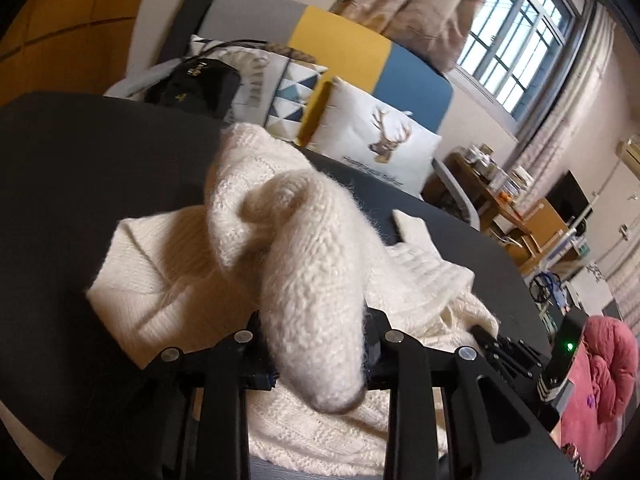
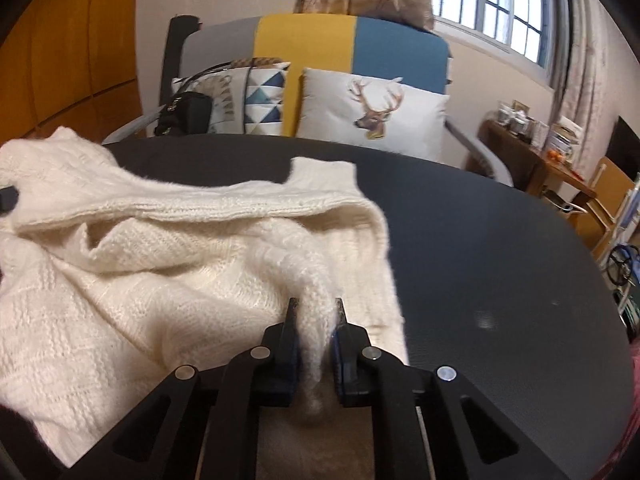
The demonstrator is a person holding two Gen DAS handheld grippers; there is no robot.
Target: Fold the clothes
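Note:
A cream knitted sweater (image 1: 168,264) lies rumpled on a round dark table (image 1: 80,168). My left gripper (image 1: 316,320) is shut on a thick fold of it, which bulges up between the fingers and hides their tips. In the right wrist view the same sweater (image 2: 120,280) spreads to the left, with its ribbed hem (image 2: 240,204) across the middle. My right gripper (image 2: 316,308) is shut on a narrow pinch of the fabric at the sweater's right edge. The right gripper (image 1: 504,348) also shows low on the right in the left wrist view.
Beyond the table (image 2: 500,260) stands a grey, yellow and blue sofa (image 2: 352,40) with a deer cushion (image 2: 372,116) and a black bag (image 2: 186,114). A wooden side table (image 2: 532,156) with jars stands at right. A pink garment (image 1: 608,364) lies by the table's right edge.

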